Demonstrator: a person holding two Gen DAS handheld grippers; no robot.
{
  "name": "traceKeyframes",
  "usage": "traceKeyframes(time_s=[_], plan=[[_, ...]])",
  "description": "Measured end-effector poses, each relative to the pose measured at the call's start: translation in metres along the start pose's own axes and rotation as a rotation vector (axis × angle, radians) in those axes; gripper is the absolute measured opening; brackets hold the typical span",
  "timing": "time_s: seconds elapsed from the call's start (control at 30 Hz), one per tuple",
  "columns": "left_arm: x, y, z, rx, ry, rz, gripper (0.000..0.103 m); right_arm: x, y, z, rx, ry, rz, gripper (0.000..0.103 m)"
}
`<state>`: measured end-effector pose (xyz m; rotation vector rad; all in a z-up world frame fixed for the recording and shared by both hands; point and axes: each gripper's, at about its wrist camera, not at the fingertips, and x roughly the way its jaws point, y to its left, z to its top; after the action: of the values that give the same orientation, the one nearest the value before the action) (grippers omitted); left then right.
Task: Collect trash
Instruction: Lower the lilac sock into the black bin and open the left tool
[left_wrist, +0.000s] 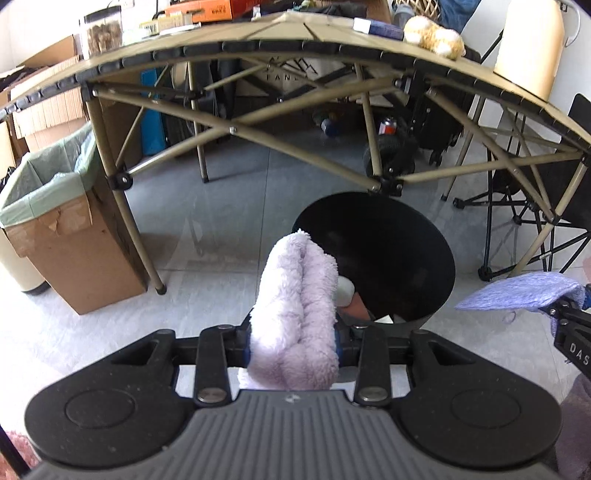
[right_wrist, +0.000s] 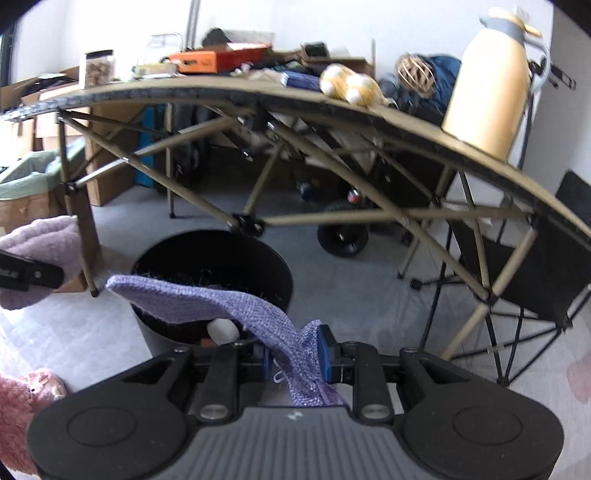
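Observation:
My left gripper (left_wrist: 293, 341) is shut on a fluffy pale lilac cloth (left_wrist: 295, 310) that stands up between its blue pads. It hangs just short of a round black bin (left_wrist: 388, 254) on the floor, which holds a white object (left_wrist: 345, 291) and something orange. My right gripper (right_wrist: 297, 360) is shut on a thin purple knitted cloth (right_wrist: 221, 302) that drapes left over the near rim of the same black bin (right_wrist: 221, 258). The purple cloth (left_wrist: 517, 293) and right gripper show at the right edge of the left wrist view. The lilac cloth (right_wrist: 40, 236) shows at the left edge of the right wrist view.
A tan folding table (left_wrist: 258, 48) with crossed legs spans above the bin, bearing a cream jug (right_wrist: 487, 92), a plush toy (left_wrist: 434, 37) and boxes. A cardboard box with a green liner (left_wrist: 55, 206) stands left. A black folding chair (right_wrist: 535, 269) stands right. A wheeled cart sits behind.

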<state>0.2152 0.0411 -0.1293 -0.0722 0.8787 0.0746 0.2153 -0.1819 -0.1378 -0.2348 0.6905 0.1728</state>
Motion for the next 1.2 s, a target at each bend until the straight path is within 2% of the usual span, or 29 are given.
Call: traceKeyframes(time_s=[0.5,1.2], plan=[[0.024,-0.009,0.012,-0.017,0.092,-0.009,0.036,0.013,-0.024,0.001,0.101,0.022,-0.032,0.023],[0.064,-0.064,0.060,-0.002,0.150,-0.066,0.036,0.040,-0.066,0.001,0.259,0.074,-0.089,0.023]])
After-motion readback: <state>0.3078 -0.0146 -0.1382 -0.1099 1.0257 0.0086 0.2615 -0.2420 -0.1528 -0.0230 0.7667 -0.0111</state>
